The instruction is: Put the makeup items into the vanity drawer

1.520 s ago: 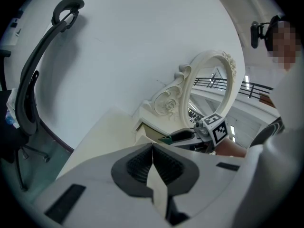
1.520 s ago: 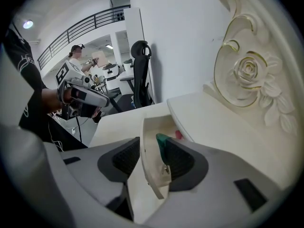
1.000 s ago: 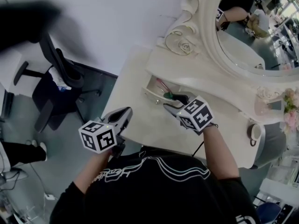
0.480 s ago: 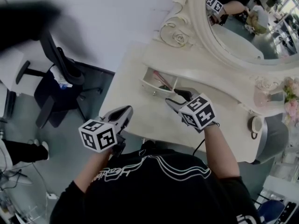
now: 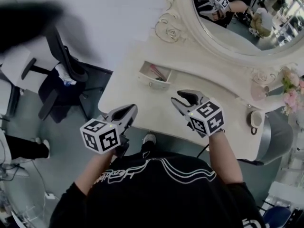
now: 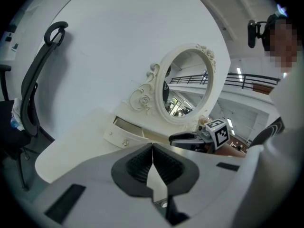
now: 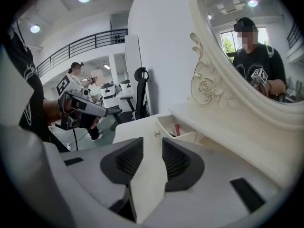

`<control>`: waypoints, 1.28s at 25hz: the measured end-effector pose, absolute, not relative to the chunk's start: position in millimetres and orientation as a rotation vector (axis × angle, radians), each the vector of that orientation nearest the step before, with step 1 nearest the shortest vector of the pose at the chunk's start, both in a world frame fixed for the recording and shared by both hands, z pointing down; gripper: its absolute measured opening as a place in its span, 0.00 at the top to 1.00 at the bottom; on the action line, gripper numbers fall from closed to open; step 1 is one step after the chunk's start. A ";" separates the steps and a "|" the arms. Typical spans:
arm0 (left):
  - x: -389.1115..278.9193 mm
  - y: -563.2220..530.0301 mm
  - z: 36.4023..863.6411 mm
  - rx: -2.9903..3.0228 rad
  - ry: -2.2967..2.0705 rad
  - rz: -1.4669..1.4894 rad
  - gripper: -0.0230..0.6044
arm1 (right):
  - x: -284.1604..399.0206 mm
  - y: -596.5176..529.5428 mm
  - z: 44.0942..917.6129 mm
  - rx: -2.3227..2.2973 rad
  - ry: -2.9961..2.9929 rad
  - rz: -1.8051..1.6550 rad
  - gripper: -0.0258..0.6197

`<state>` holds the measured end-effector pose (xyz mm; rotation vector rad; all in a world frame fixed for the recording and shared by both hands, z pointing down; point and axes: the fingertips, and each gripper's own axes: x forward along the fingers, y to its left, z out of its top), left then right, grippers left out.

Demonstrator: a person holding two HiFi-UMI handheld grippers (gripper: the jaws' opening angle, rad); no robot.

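My left hand-held gripper [image 6: 152,148] has its pads pressed together on nothing. My right hand-held gripper [image 7: 152,152] is empty too, its jaws partly apart after just closing some way. Both hang over the near edge of the worktop [image 5: 142,98], well apart from the vanity drawer [image 5: 153,78], which stands pulled out below the mirror [image 5: 247,27]. The makeup items [image 5: 157,72] lie inside the drawer and I see none left on the worktop. I judge the putting-in done and the drawer ready to be pushed shut. To do that well, I'd meet the drawer front squarely beside its knob [image 6: 126,143] with closed jaws and push straight, so it doesn't skew. The right gripper view looks down into the drawer and shows a red stick [image 7: 177,128]. The left gripper view gives only the drawer's front, not its contents. Only the head view takes in the whole worktop.
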<state>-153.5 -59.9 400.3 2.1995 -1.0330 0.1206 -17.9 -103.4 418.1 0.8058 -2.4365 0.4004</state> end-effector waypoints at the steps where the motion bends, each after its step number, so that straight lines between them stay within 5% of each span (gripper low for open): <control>1: -148.1 -54.3 394.5 2.213 -1.034 0.118 0.93 | -13.2 -94.7 410.6 0.816 -2.467 0.413 0.76; 10: -90.6 -3.5 336.9 2.324 -0.994 0.061 0.93 | 30.4 -10.8 349.1 0.822 -2.726 0.551 0.91; 32: -21.1 55.0 308.5 2.545 -0.856 -0.009 0.93 | 81.9 64.5 321.1 0.899 -2.951 0.621 0.92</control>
